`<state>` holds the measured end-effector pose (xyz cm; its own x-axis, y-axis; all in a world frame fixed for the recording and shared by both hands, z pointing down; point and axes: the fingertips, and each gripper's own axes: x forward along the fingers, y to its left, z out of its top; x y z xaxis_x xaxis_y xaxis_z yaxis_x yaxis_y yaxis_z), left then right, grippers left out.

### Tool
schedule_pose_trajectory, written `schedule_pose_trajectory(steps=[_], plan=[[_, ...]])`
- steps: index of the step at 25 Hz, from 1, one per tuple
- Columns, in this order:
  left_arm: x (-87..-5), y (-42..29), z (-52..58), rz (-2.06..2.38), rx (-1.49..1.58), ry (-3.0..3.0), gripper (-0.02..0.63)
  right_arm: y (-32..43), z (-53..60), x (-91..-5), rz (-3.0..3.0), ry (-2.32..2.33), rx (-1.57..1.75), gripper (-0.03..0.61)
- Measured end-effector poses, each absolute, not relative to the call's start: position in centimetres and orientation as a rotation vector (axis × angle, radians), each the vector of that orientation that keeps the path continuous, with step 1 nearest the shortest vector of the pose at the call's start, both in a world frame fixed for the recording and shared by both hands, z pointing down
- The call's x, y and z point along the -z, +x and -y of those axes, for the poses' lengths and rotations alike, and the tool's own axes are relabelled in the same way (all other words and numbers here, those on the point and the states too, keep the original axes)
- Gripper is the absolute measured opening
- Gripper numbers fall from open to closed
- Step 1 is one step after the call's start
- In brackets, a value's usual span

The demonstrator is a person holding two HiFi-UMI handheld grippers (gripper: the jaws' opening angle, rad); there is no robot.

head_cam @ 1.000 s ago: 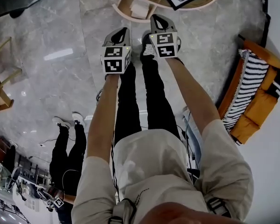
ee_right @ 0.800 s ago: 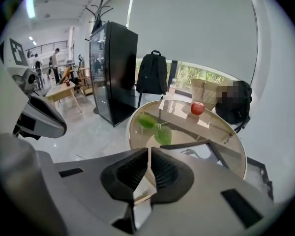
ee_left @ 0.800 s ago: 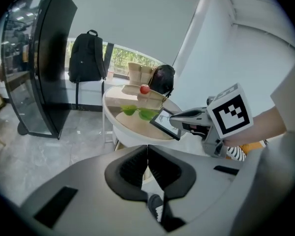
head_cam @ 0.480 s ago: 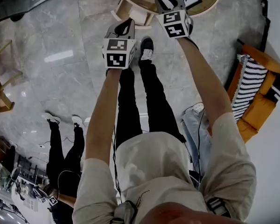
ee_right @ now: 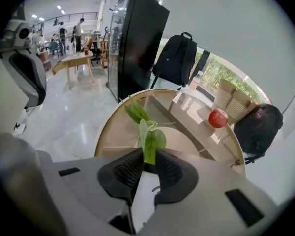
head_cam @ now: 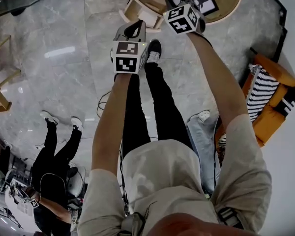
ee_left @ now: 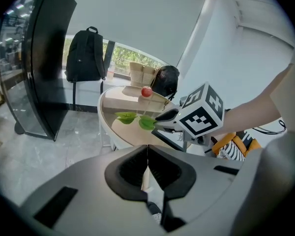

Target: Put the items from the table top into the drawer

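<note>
Right gripper view: our right gripper (ee_right: 147,167) fingers have just been opening, partway apart. The light, limp green leafy sprig (ee_right: 145,132) lies unpinched between them on the round wooden tabletop (ee_right: 110,134). We'd pinch its stem gently. Our left gripper (ee_left: 147,167) fingers are closed and empty.

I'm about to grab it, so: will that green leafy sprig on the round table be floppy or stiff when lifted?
Probably floppy: the green leafy sprig shows thin flat leaves on a slender stem, so they may droop. It looks light for its spread, so a nudge could slide it across the round table. Hard squeezing might bruise it.
</note>
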<state>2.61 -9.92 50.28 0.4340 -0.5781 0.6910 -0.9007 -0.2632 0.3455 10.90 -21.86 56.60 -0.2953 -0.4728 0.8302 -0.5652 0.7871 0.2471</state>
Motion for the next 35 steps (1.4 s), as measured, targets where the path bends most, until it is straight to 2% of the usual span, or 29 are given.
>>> schedule_pose_trajectory(steps=[1, 6, 27, 31, 35], plan=[[-50.4, 2.4, 9.9, 1.246, -0.565, 1.962, 0.021, 10.8, 22.1, -56.5, 1.946, 0.785, -0.085, 0.071], [-51.2, 1.0, 8.4, 1.251, -0.568, 1.942, 0.021, 8.9, 21.9, -56.2, 1.984, 0.774, -0.055, 0.035], [-52.1, -9.5, 2.0, 1.329, -0.523, 1.853, 0.021, -7.1, 11.1, -54.2, 2.19, 0.656, -0.041, 0.034], [-53.4, -10.7, 0.5, 1.334, -0.533, 1.828, 0.021, -8.2, 6.8, -56.3, 2.208, 0.602, -0.161, 0.034], [-54.7, -10.4, -0.6, 1.325, -0.543, 1.808, 0.021, -6.1, 3.2, -59.8, 2.162, 0.575, -0.269, 0.034]])
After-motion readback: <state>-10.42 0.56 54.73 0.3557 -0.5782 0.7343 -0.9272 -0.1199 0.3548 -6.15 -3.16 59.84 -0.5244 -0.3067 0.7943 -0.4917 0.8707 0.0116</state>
